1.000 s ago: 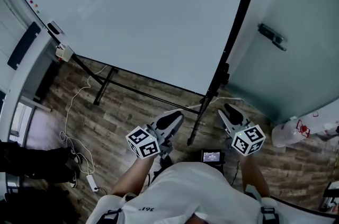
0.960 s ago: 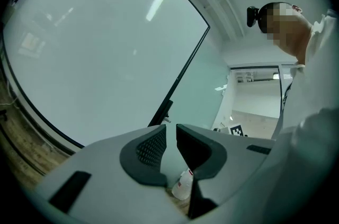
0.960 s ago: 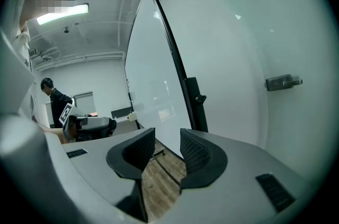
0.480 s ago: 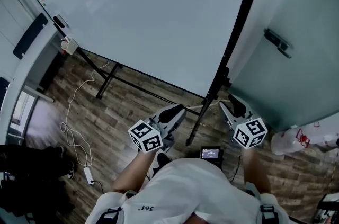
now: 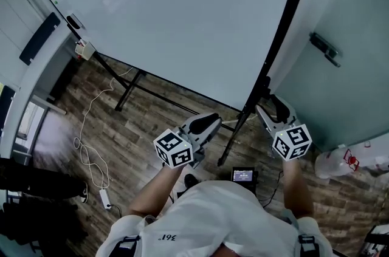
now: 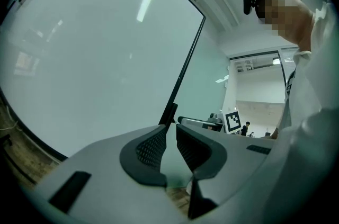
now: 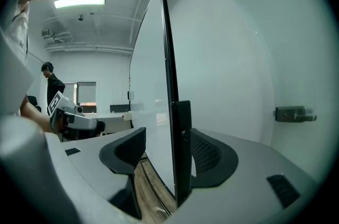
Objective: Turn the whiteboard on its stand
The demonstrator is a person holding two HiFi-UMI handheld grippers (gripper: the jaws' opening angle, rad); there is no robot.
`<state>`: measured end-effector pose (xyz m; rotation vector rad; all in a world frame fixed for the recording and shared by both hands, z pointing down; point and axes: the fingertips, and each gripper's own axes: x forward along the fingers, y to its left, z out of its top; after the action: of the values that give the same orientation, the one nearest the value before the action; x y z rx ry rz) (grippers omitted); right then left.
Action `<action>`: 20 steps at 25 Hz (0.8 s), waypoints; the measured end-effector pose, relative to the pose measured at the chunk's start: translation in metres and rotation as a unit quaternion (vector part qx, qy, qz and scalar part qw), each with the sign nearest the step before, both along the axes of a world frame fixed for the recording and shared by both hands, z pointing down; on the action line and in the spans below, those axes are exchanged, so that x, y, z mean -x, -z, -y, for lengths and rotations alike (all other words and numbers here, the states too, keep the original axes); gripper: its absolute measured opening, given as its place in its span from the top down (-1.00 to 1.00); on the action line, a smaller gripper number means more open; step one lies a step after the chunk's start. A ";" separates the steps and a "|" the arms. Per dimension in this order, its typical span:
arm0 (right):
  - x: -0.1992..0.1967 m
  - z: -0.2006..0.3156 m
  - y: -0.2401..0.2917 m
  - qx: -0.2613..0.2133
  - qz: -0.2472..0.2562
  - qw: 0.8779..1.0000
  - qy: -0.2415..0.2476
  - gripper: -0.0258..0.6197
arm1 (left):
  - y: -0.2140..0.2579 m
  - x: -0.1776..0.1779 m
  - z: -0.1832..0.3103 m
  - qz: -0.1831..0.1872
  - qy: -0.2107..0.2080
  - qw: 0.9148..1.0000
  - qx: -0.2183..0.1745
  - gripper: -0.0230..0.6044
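The big whiteboard [image 5: 170, 19] fills the upper head view, with its black side frame [image 5: 285, 19] running down to the stand's post [image 5: 234, 140] and floor legs. My right gripper [image 5: 267, 105] is at that edge. In the right gripper view the frame [image 7: 168, 59] stands upright between the jaws of the right gripper [image 7: 168, 135]. These jaws have just been opening; the left pad is well off the frame and the right pad lies close beside it. My left gripper [image 5: 209, 122] hovers left of the post, facing the board's face [image 6: 95, 59]. Its jaws [image 6: 171, 130] leave a narrow empty gap.
A pale door or panel with a handle [image 5: 325, 49] stands right of the board. On the wood floor lie a white cable [image 5: 91, 146], a power strip [image 5: 104, 196], a small screen device [image 5: 243, 175] and a plastic bag [image 5: 340, 161]. A person [image 7: 50, 82] stands far off.
Both grippers have moved up and forward toward the board's lower right edge. The right gripper has closed in on the black frame.
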<state>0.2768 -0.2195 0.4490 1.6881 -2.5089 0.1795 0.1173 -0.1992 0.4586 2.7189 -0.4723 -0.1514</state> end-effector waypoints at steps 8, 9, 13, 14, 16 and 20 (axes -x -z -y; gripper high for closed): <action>0.006 0.013 0.009 -0.011 -0.018 1.000 0.001 0.10 | 0.005 -0.003 0.008 0.002 -0.005 1.000 -0.010 0.77; 0.008 0.015 0.009 -0.012 -0.022 1.000 0.002 0.09 | 0.005 -0.003 0.009 0.002 -0.005 1.000 -0.011 0.77; 0.011 0.020 0.011 -0.014 -0.036 0.999 0.000 0.09 | 0.005 -0.008 0.009 0.005 -0.011 1.000 -0.014 0.77; 0.011 0.021 0.011 -0.014 -0.039 0.999 -0.002 0.09 | 0.005 -0.009 0.009 0.005 -0.012 1.000 -0.015 0.77; 0.010 0.023 0.012 -0.014 -0.043 0.999 -0.005 0.09 | 0.005 -0.011 0.010 0.007 -0.014 1.000 -0.015 0.77; 0.007 0.031 0.016 -0.018 -0.047 0.999 -0.013 0.09 | 0.007 -0.014 0.014 0.010 -0.017 1.000 -0.018 0.77</action>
<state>0.2703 -0.2505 0.4328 1.7010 -2.4385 0.0552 0.1311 -0.2130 0.4519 2.7645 -0.4338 -0.1255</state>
